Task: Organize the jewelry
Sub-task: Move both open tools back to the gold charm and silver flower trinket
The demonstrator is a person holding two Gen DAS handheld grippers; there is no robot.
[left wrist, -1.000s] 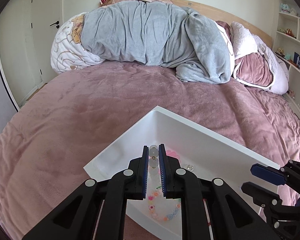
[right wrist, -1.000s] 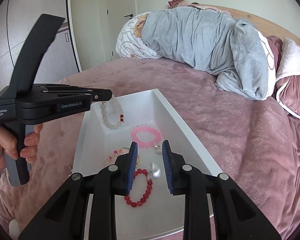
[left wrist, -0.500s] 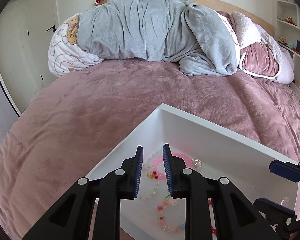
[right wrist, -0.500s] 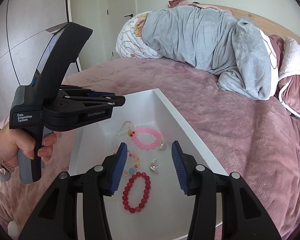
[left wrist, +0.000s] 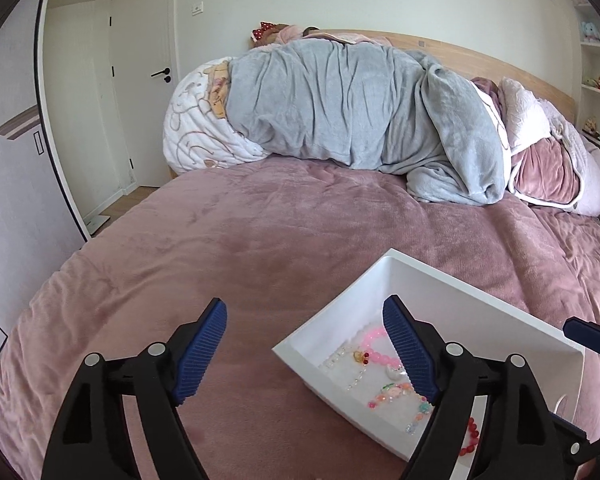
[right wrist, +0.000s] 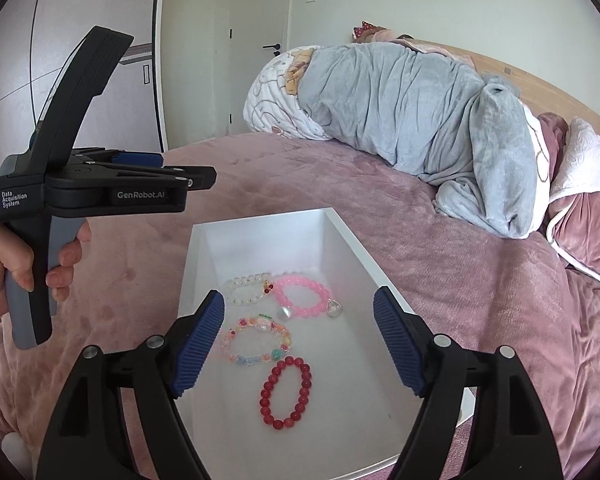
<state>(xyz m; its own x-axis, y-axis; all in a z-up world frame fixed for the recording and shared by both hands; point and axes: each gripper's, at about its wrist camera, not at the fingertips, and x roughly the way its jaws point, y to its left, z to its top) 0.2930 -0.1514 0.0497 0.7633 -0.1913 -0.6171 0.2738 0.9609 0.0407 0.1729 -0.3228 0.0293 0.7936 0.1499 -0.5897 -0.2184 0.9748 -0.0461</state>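
Observation:
A white tray (right wrist: 352,240) lies on the pink bedspread. In it lie a red bead bracelet (right wrist: 286,392), a multicolour bracelet (right wrist: 256,340), a pink bracelet (right wrist: 302,296), a clear white bracelet (right wrist: 246,290) and two clear heart pendants (right wrist: 334,308). My right gripper (right wrist: 298,346) is open and empty above the tray's near half. My left gripper (left wrist: 306,350) is open and empty over the tray's left corner (left wrist: 388,264); it also shows at the left of the right wrist view (right wrist: 172,178), held by a hand.
A rolled grey blanket (left wrist: 352,108) and pillows (left wrist: 548,168) lie at the head of the bed. A door (left wrist: 144,92) and a wardrobe stand at the left. Shelves (left wrist: 598,80) with toys line the right wall.
My left gripper let the white bracelet drop into the tray, opened wide and drew back left. My right gripper released a heart pendant and opened wide.

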